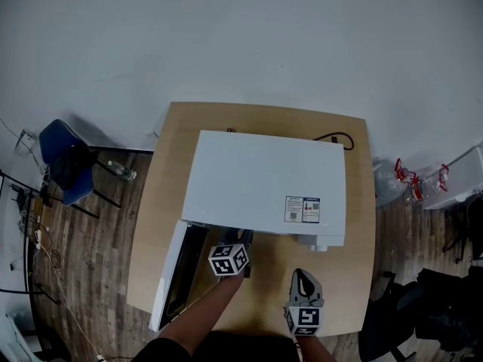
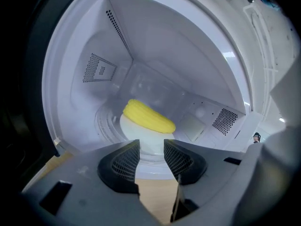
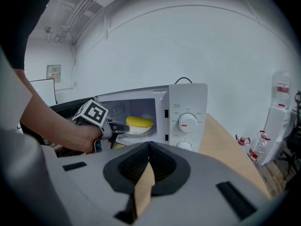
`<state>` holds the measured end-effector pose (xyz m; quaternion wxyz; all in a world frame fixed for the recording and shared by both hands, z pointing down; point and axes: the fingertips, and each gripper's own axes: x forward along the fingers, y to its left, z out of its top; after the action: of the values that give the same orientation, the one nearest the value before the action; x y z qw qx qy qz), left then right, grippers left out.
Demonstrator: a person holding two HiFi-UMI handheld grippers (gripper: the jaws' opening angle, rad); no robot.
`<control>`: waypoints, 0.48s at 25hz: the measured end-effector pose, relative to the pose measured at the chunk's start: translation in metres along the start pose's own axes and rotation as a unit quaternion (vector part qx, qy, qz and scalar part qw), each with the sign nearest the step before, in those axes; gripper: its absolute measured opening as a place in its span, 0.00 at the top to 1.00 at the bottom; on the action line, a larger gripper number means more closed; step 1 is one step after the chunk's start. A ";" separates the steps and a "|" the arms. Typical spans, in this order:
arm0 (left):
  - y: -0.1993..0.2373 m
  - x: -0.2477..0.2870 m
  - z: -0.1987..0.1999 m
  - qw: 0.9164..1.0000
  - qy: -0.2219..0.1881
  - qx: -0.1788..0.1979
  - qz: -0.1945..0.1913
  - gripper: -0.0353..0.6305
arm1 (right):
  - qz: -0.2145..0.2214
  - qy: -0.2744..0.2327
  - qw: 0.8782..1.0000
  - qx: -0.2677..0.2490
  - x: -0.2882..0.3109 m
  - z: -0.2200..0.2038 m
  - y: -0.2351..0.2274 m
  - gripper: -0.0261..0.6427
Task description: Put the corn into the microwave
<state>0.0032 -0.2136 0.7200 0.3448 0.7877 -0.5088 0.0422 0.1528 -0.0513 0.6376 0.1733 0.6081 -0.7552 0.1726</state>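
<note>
The yellow corn (image 2: 148,117) lies on a white plate (image 2: 136,133) inside the open white microwave (image 1: 264,187), on its turntable. My left gripper (image 2: 152,147) is at the oven's mouth, pointing at the plate; its jaws stand apart with nothing pressed between them and the tips just short of the plate's rim. In the right gripper view the left gripper (image 3: 123,127) reaches into the cavity beside the corn (image 3: 139,121). My right gripper (image 3: 149,145) hangs over the table in front of the microwave's dials (image 3: 187,121), shut and empty; the head view shows it (image 1: 304,276) near the table's front edge.
The microwave door (image 1: 170,285) stands swung open at the left over the wooden table (image 1: 355,277). A black cable (image 1: 336,138) runs behind the oven. A blue chair (image 1: 68,164) stands at the left, water bottles (image 1: 411,179) and a dark chair (image 1: 423,308) at the right.
</note>
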 end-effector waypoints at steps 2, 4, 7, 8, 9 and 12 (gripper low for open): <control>-0.001 -0.005 0.000 1.000 -0.001 0.000 -0.002 0.74 | -0.004 -0.003 1.000 -0.001 -0.004 0.002 -0.001 0.87; -0.005 -0.014 -0.002 1.000 0.002 0.003 -0.007 0.74 | -0.014 -0.010 1.000 0.001 -0.011 0.004 -0.005 0.87; -0.020 -0.034 -0.003 1.000 0.003 0.009 -0.021 0.74 | -0.034 -0.019 0.999 0.004 -0.023 0.009 -0.013 0.87; -0.026 -0.043 -0.005 1.000 0.006 0.015 -0.027 0.74 | -0.038 -0.022 0.999 0.003 -0.028 0.011 -0.013 0.87; -0.032 -0.052 -0.007 0.999 0.011 0.022 -0.031 0.74 | -0.040 -0.026 0.999 0.002 -0.033 0.013 -0.012 0.87; -0.047 -0.084 -0.017 0.998 0.024 0.031 -0.041 0.74 | -0.039 -0.038 0.998 0.006 -0.050 0.022 -0.002 0.87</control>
<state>0.0073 -0.1274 0.6746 0.3334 0.8171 -0.4661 0.0625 0.1632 -0.0196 0.5944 0.1471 0.6446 -0.7357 0.1467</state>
